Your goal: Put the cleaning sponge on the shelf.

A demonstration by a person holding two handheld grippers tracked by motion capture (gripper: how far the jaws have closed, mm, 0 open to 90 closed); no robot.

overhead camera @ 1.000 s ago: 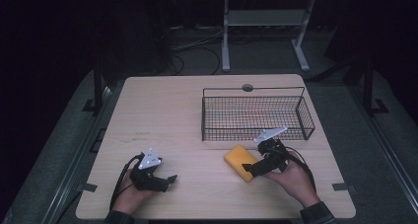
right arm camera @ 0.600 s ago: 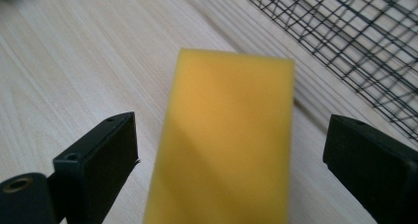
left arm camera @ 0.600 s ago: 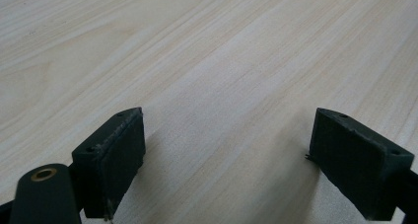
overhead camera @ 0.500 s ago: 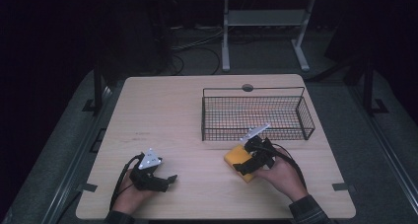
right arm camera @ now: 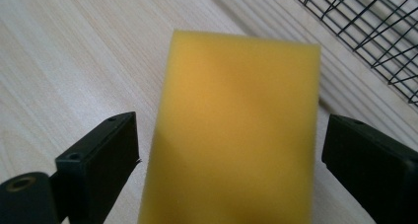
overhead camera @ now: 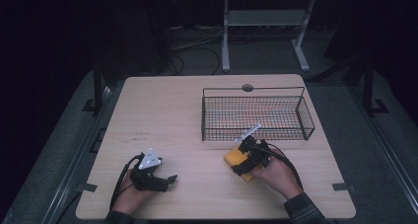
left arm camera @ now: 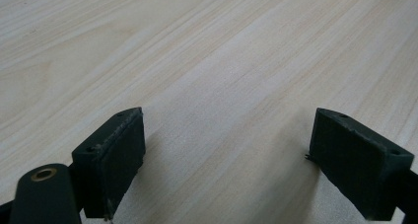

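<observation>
A yellow sponge lies flat on the wooden table, just in front of the wire basket. My right gripper sits low over the sponge. In the right gripper view the sponge lies between the two black fingers, with a gap on each side. Those jaws have just been closing and still stand open. My left gripper rests near the table's front left. Its jaws are wide apart over bare wood in the left gripper view.
The black wire basket stands at the right rear of the table and looks empty. A round grommet sits by the table's far edge. Beyond it stands a white stand on the dark floor.
My right gripper has slid left and slightly down over the yellow sponge, now covering more of it. The left hand has stayed where it was.
</observation>
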